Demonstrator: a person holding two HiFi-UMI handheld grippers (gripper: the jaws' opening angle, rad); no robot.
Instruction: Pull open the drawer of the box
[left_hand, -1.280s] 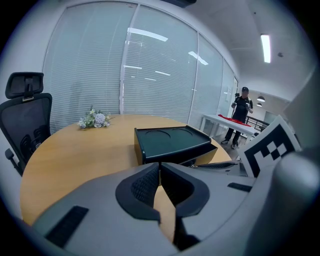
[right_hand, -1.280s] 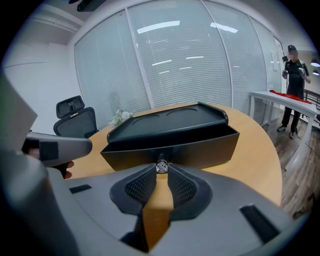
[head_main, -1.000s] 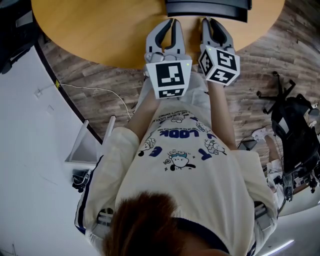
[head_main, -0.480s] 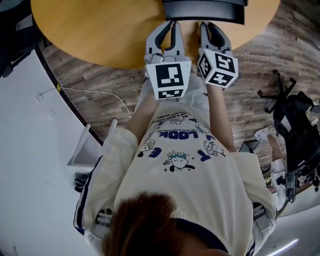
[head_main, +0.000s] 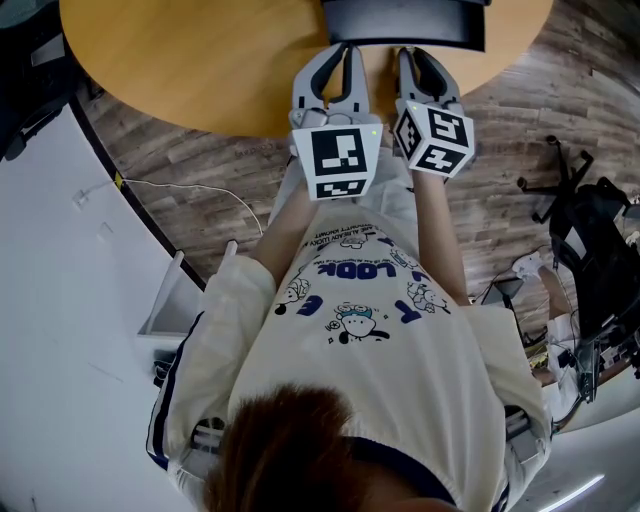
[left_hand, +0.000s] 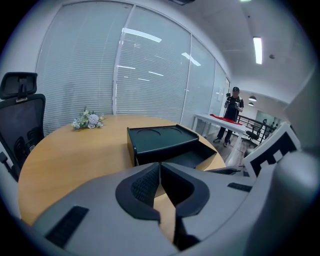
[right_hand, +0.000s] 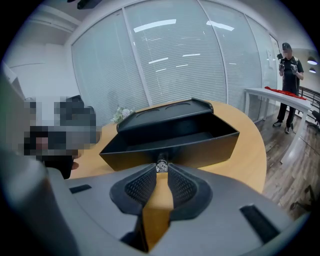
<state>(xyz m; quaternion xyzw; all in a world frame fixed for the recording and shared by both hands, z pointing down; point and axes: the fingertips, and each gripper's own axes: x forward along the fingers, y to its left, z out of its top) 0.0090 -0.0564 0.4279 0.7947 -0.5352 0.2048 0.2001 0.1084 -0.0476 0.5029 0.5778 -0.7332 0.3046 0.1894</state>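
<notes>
A black box stands on the round wooden table, its drawer pulled out toward me. My right gripper is shut on the small metal knob at the middle of the drawer's front. In the left gripper view the box lies just ahead and the open drawer juts out to its right. My left gripper is shut with nothing between its fingers and hovers short of the box. In the head view both grippers, left and right, point at the box at the table's near edge.
A small bunch of flowers lies far back on the table. A black office chair stands at the table's left side. A person stands far off beside a white table. Another chair and gear sit on the floor to my right.
Almost nothing differs. The head view has drifted slightly, and both grippers keep their places at the box.
</notes>
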